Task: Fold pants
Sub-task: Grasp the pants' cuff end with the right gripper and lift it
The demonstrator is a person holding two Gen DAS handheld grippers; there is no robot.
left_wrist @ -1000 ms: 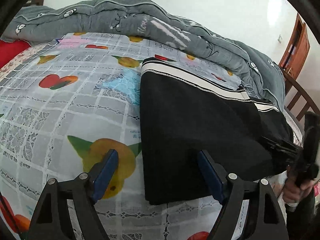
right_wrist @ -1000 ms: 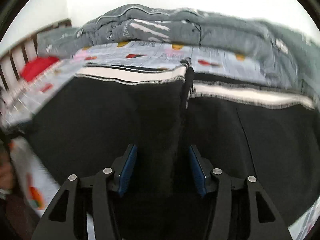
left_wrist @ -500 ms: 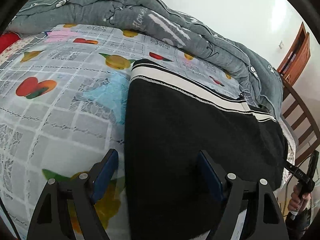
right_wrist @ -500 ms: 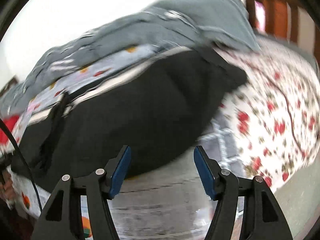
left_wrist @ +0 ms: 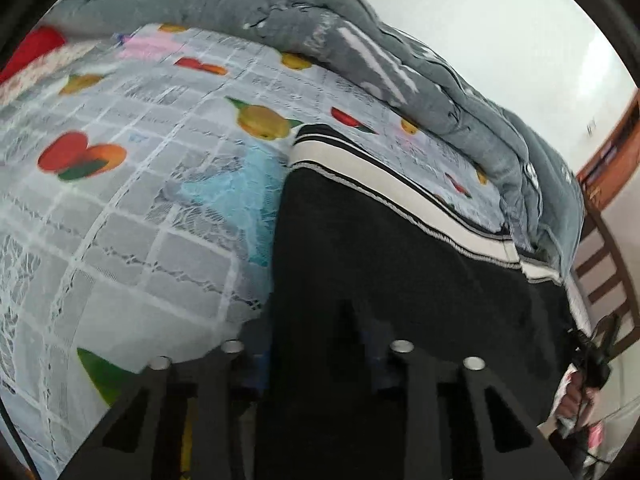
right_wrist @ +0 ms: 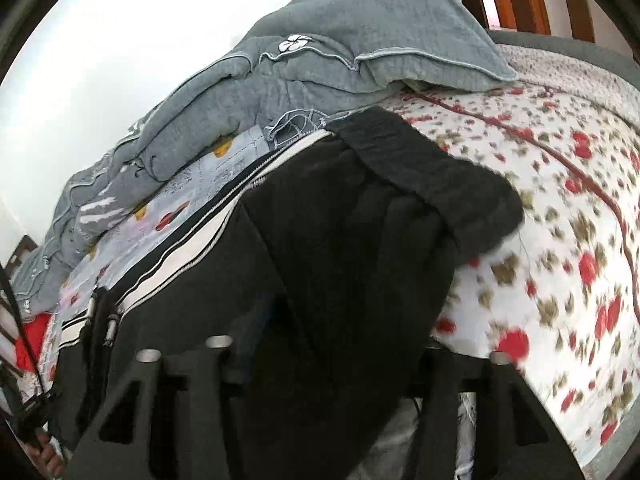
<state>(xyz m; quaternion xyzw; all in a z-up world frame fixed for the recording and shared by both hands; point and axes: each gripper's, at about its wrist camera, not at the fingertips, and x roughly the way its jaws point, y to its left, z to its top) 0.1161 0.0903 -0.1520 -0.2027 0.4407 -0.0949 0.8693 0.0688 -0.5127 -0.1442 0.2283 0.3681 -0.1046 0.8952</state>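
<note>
Black pants (left_wrist: pixel 400 280) with a white-and-black side stripe lie folded on the fruit-print bed sheet (left_wrist: pixel 120 200). My left gripper (left_wrist: pixel 316 344) has narrowed on the near left edge of the pants; dark cloth fills the gap and hides the pads. In the right wrist view the pants (right_wrist: pixel 340 240) lie with the waistband end (right_wrist: pixel 440 168) at the far right. My right gripper (right_wrist: pixel 324 344) is low over the near edge, cloth draped between and over its fingers, so its pads are hidden.
A rolled grey quilt (left_wrist: pixel 360 52) runs along the far side of the bed, also in the right wrist view (right_wrist: pixel 300 72). A red-flowered white sheet (right_wrist: pixel 560 220) covers the right part. A wooden bed frame (left_wrist: pixel 608 272) stands at the right.
Both grippers dropped onto the near edge of the pants. The left jaws narrowed from wide open to close on the cloth. The right gripper moved left, from the bare sheet onto the pants.
</note>
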